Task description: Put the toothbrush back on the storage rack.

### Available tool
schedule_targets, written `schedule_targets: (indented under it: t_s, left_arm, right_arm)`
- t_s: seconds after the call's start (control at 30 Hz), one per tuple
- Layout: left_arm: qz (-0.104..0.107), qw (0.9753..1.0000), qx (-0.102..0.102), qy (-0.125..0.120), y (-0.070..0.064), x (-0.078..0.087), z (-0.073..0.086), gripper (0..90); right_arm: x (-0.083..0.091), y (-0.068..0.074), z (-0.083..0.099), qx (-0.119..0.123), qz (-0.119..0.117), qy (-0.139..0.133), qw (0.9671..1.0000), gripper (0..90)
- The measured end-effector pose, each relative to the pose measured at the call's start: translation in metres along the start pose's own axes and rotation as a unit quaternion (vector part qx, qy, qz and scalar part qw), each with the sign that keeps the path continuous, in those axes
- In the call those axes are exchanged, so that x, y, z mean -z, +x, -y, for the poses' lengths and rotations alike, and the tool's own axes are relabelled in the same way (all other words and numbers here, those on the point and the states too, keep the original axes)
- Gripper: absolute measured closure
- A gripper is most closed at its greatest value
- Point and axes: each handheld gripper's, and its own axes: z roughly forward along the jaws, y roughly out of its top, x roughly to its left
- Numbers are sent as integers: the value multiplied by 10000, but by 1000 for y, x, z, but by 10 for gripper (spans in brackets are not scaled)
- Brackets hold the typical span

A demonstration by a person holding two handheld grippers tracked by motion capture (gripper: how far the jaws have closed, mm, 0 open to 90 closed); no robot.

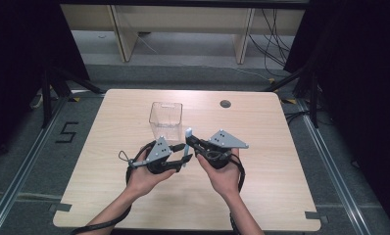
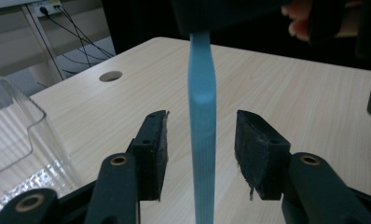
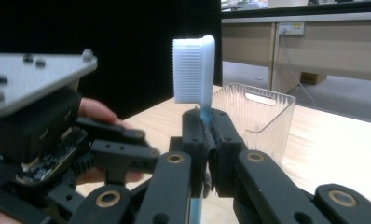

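Blue ribbed toothbrush (image 3: 195,74), white bristles, clamped in right tool (image 3: 207,135), left tool (image 2: 200,149) spread apart around handle

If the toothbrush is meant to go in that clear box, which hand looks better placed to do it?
Probably the right: its tool grips the toothbrush, near the clear box. The left tool is open.

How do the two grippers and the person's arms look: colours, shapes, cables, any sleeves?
Both grippers, left and right, are black, each topped by a grey three-cornered plate with small screws. Their jaws are flat black blocks on arms with brass-coloured pivots. A black cable trails from each. The forearms are bare, with no sleeves in view.
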Motion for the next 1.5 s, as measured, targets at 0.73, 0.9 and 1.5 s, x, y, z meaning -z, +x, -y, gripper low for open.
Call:
schedule_targets:
  t_s: [0.73,0.9,1.5]
  left_arm:
    - [-216,9995,242,-63,9,5,-9,782]
    - [-390,9984,377,-177,22,14,-8,782]
    - [-926,9924,359,-731,61,34,-44,782]
  right_arm:
    - [0,5,-3,251,165,-77,9995,614]
    - [18,-1,-1,253,248,-162,9992,514]
    - [83,-47,62,-220,1234,59,9921,515]
